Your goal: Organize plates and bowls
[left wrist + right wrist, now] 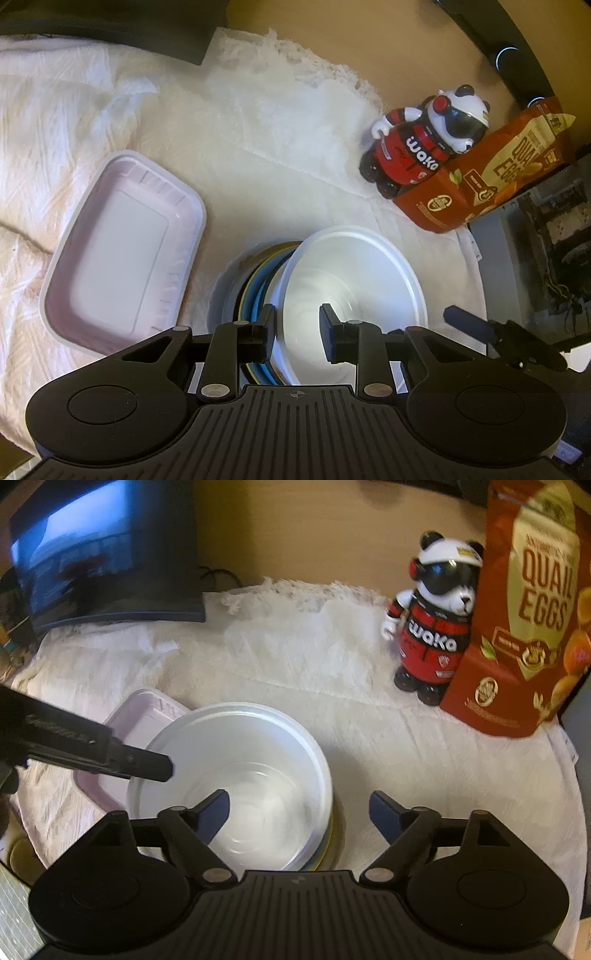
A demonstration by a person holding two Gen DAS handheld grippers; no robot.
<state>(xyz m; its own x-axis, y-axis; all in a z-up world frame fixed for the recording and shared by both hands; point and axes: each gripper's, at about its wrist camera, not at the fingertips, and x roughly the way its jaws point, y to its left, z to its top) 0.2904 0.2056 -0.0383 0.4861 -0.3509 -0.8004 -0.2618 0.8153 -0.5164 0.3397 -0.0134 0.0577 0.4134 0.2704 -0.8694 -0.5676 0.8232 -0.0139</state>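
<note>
We read the left gripper (297, 330) as nearer — jaws astride the white bowl (351, 291) rim, pads not clearly pinching; right gripper (299, 812) spread, rim between its fingers, untouched.

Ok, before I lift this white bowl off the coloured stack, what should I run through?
1. Left tongs straddle the white bowl's rim, one finger inside, one outside: ok.
2. Left pads actually pressing on the rim: cannot tell.
3. Right tongs open and holding nothing: ok.
4. Bowl is topmost on the coloured stack: ok.
5. Pink tray beside the stack is empty: ok.
6. Panda figure and snack bag stand apart from the bowl: ok.
</note>
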